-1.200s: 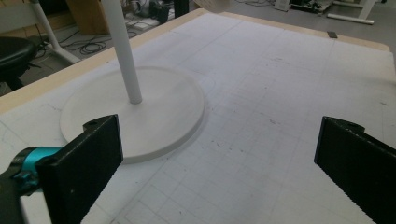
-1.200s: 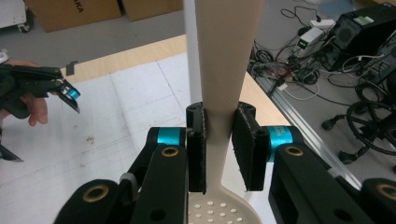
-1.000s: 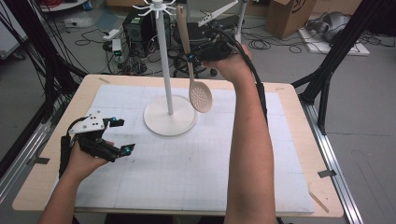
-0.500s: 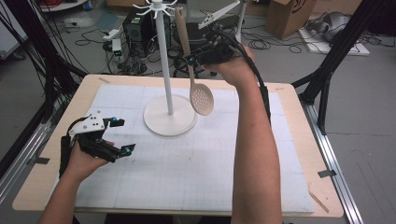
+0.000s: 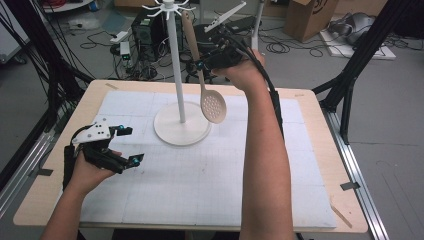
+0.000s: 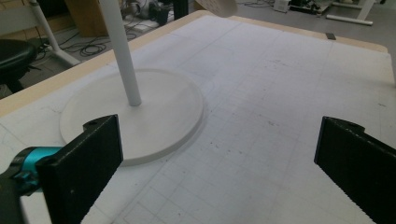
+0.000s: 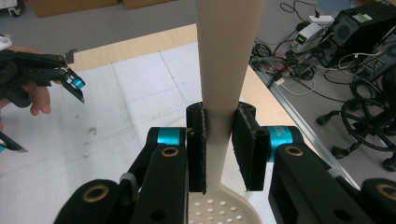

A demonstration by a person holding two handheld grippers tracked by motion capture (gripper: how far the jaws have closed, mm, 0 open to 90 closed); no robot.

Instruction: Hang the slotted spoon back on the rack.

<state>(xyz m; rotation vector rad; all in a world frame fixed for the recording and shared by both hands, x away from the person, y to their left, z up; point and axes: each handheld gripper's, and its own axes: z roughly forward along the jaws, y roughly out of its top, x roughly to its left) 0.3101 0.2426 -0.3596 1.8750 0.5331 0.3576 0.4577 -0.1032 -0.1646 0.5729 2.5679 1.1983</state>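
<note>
The spoon [image 5: 212, 102] is gripped by the right gripper [image 5: 202, 65] and has been lifted slightly – its holes are seen in the right gripper view; the left gripper [image 5: 127, 145] is held wide open.

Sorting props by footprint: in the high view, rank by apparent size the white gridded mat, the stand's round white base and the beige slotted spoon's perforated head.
1. White gridded mat
2. Round white base
3. Perforated head, held raised nearer the camera, yet plainly smallest.
</note>
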